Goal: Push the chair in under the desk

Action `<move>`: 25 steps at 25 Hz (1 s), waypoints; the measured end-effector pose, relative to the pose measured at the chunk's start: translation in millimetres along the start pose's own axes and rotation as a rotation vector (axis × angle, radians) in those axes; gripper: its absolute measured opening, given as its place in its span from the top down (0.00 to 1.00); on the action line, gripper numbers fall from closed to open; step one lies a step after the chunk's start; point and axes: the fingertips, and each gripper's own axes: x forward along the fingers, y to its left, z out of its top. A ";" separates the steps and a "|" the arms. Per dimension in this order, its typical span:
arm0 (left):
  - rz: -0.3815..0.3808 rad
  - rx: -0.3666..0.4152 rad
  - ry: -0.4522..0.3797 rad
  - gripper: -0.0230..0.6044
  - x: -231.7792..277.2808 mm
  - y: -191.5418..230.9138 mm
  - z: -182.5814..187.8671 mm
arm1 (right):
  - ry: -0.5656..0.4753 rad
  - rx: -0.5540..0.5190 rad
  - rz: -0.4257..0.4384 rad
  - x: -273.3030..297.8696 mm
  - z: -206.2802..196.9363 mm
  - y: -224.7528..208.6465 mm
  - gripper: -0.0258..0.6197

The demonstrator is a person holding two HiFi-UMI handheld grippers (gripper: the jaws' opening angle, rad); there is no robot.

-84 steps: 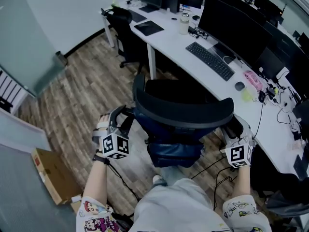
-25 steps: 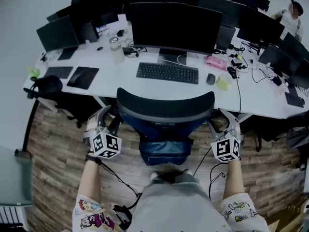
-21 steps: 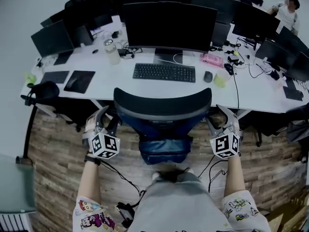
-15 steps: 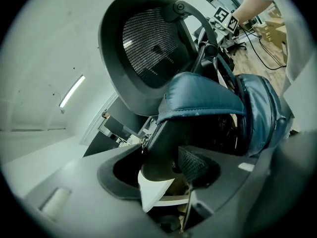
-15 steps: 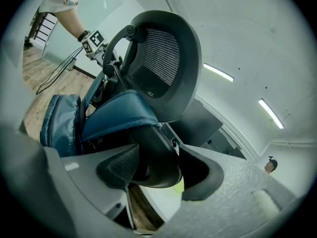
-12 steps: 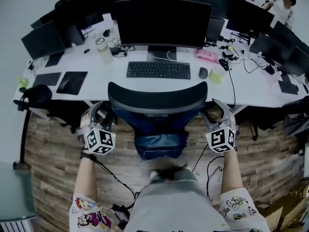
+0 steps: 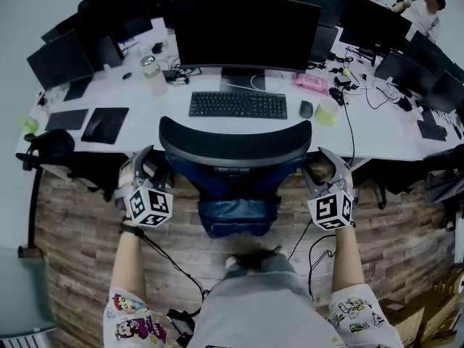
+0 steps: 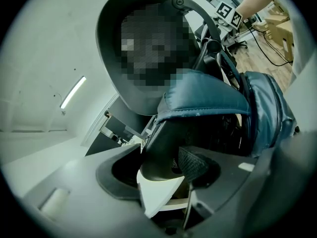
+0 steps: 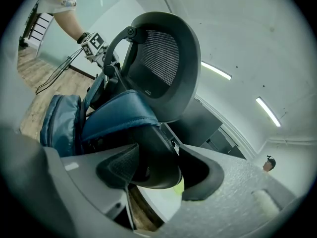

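Open-plan office space: a wood-plank floor [image 7: 80,223] runs along the near side of a long white counter [image 7: 156,116], which carries a large monitor [image 7: 245,31] and a keyboard [image 7: 238,105].

**Position of the chair.** The office chair [image 7: 234,142] stands at the near edge of the counter, centred on the keyboard. Its curved black backrest faces the operator. A blue seat cushion [image 7: 235,212] shows below the backrest on the near side, so the seat is judged to be only partly under the counter.

**Jaw state.**
- The left gripper [image 7: 148,162] sits at the left flank of the chair. Its jaws are closed wide on the left armrest [image 8: 161,152].
- The right gripper [image 7: 320,167] sits at the right flank. Its jaws clamp the right armrest [image 9: 153,167] in the same way.

**Handling characteristics (assessment).**
- The frame looks rigid and moderately heavy. The base is hidden, so rolling resistance cannot be read.
- The mesh back and the cushion are soft and will yield. Neither is a sound place to push.
- The armrest pads look smooth and rounded, so the jaws could slide along them under load.

**Grip points (assessment).** The two armrests are the correct hold: stiff, level and symmetric. Equal force on both sides should keep the chair square to the counter. Armrests of this kind may have play, so some slack is expected before the chair moves.
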 end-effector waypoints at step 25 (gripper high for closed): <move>0.034 -0.016 -0.020 0.57 20.9 8.6 0.6 | 0.018 0.015 -0.013 15.5 1.2 -5.2 0.56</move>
